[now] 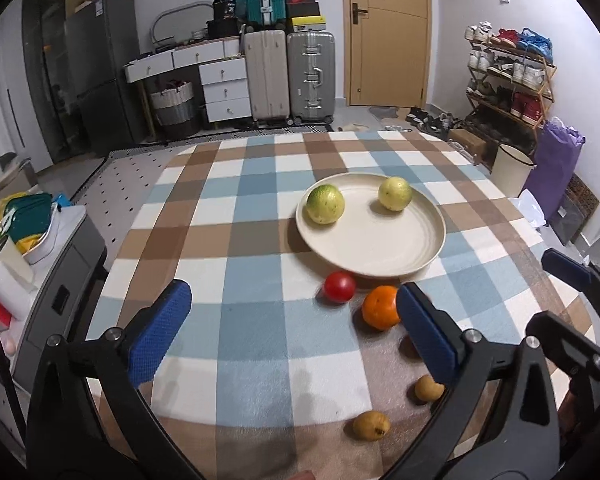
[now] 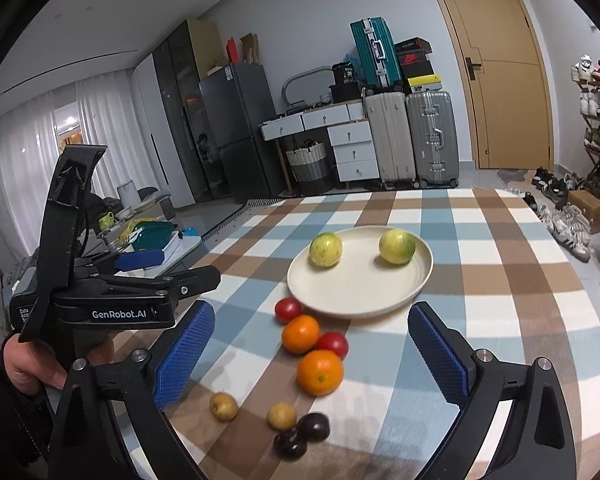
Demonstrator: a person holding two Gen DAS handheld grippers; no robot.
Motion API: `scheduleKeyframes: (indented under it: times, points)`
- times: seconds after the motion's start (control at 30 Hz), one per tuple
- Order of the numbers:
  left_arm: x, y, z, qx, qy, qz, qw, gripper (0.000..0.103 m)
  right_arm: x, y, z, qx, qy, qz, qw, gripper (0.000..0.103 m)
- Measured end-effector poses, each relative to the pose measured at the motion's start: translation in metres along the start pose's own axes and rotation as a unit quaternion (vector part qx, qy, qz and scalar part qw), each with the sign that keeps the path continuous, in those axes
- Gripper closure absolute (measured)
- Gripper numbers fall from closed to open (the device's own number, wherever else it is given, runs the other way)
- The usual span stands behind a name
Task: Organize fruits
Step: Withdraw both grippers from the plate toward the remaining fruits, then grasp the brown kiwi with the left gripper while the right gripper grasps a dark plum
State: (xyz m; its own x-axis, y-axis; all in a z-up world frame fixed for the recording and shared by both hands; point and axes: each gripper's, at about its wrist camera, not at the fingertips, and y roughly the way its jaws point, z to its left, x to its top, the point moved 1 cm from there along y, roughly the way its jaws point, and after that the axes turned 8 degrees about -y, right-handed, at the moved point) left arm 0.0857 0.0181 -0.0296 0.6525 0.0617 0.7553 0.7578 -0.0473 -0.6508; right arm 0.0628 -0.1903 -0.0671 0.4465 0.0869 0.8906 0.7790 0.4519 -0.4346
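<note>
Blue-padded jaws wide over tablecloth [image 1: 260, 340]

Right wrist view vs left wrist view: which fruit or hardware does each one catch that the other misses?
Right wrist only: two dark plums, a second orange, a second tomato, and the hand holding the left gripper.
Left wrist only: the right gripper at its edge, open.
Both: the plate with two yellow-green fruits on it, a tomato, an orange and two small tan fruits on the checked cloth.
</note>
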Motion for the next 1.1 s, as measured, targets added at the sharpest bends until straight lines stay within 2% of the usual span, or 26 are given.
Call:
scheduleKeyframes:
  times: [0.17, 0.23, 0.5, 0.67, 1.1]
  points:
    - [-0.019, 0.004, 0.01, -0.007, -0.028, 0.021, 0.9993, 0.001, -0.01, -0.006, 0.005, -0.004, 0.001, 0.003, 1.0, 0.002]
    - [-0.026, 0.01, 0.009, -0.001, -0.025, 0.031, 0.9992, 0.001, -0.014, -0.006, 0.006, -0.004, 0.003, 0.009, 1.0, 0.002]
    - [-0.06, 0.025, -0.001, -0.019, -0.016, 0.073, 0.997, 0.001, -0.028, -0.011, 0.006, -0.009, 0.012, 0.024, 1.0, 0.001]
    - [-0.077, 0.033, -0.006, -0.011, -0.009, 0.091, 0.9957, 0.001, -0.034, -0.009, 0.003, -0.008, 0.025, 0.035, 0.999, 0.001]
    - [-0.093, 0.046, -0.012, -0.002, 0.003, 0.106, 0.9943, 0.001, -0.038, -0.011, 0.0, -0.021, 0.034, 0.041, 0.998, 0.001]
